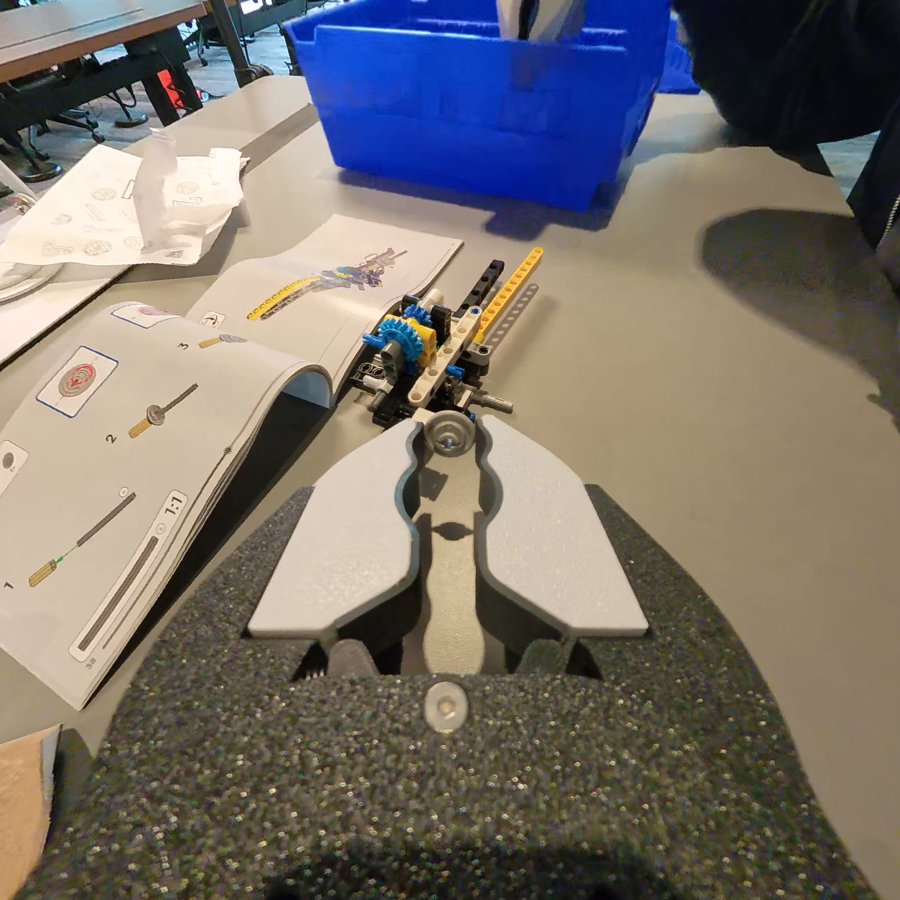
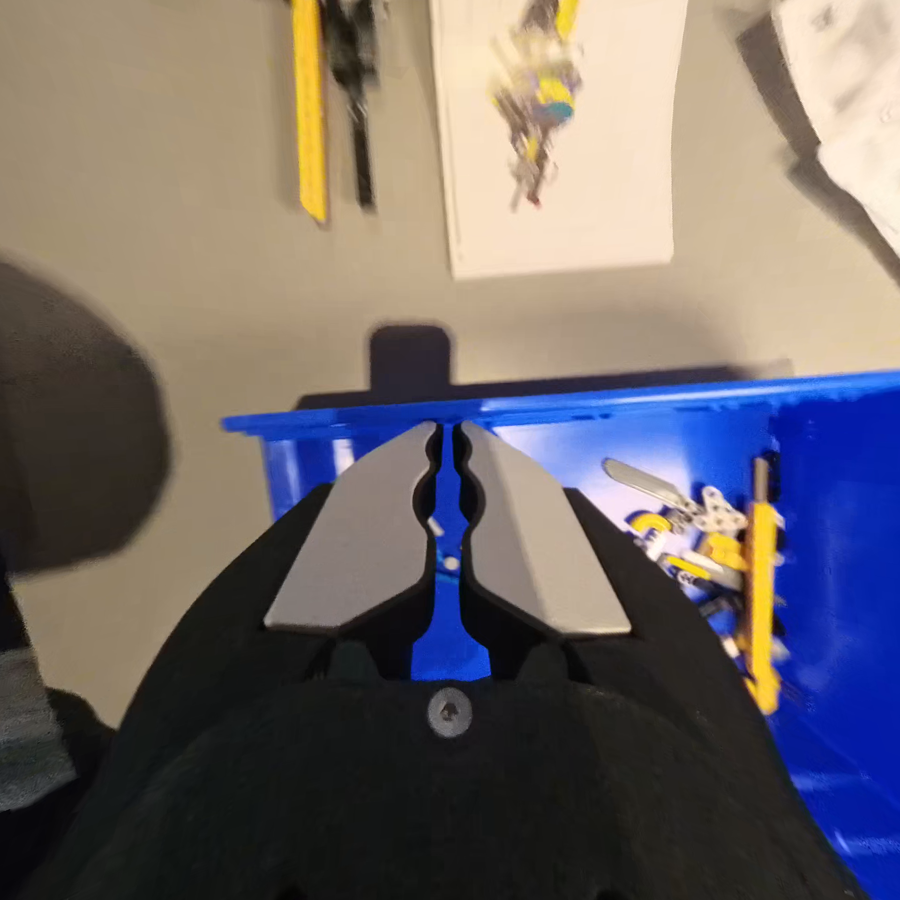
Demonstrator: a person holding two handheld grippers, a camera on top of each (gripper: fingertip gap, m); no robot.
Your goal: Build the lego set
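The lego model (image 1: 438, 341) lies on the grey table (image 1: 657, 438), and everything else sits around it. Its near end carries a small grey wheel (image 1: 448, 432), and the left gripper (image 1: 448, 428) has its 2 fingers pinched on that wheel from either side, low over the table. Out of the model's far end run a long yellow beam (image 1: 511, 287), a black beam (image 1: 484, 282) and a thin grey strip (image 1: 516, 311), all pointing away. A blue gear (image 1: 400, 336) stands on the model's left side. Just left of the model an open instruction booklet (image 1: 160, 438) touches it with its curled pages. Farther left lies a torn white paper bag (image 1: 141, 204). Beyond the model stands a blue bin (image 1: 477, 107).

The right gripper (image 2: 448, 428) hangs above that bin (image 2: 828, 584), well apart from the model, jaws nearly closed with a narrow gap and nothing between them. Loose lego pieces (image 2: 706, 545) lie in the bin's corner. This view is blurred.
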